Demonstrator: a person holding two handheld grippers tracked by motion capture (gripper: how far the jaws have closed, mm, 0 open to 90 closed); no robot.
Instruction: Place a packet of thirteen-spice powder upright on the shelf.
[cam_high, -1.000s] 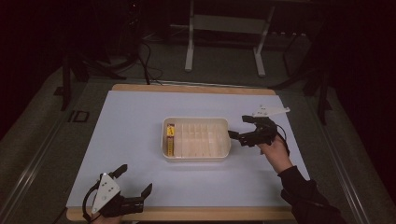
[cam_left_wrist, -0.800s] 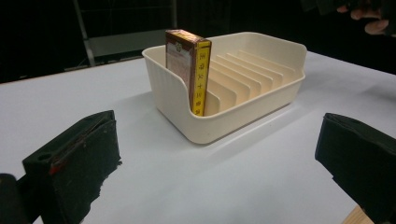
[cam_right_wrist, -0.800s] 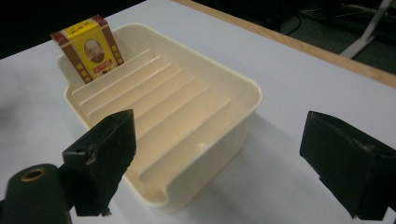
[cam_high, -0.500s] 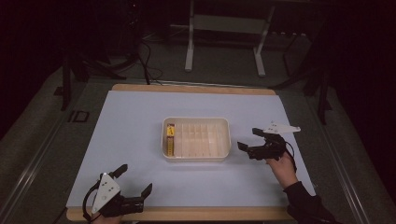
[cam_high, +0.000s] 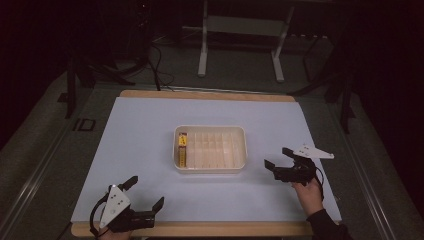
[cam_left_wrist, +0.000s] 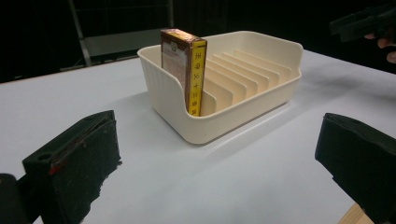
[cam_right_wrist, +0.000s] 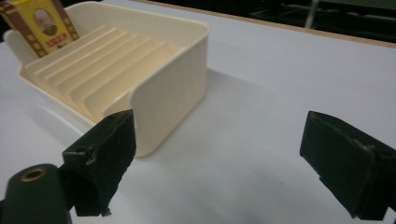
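Cream rack (cam_high: 235, 150) — ribbed slots, one yellow-edged box (cam_high: 182, 148) upright (end slot); both grippers' jaws apart, empty.

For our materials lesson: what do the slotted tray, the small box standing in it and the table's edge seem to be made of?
Tray: likely moulded plastic, cream, smooth with a soft sheen, rounded corners and thin dividers.
Box: probably printed cardboard, slightly glossy, with sharp folded edges and yellow and brown print.
Table edge: looks like pale wood or a wood-look board; the top is a matte white sheet, material unclear.
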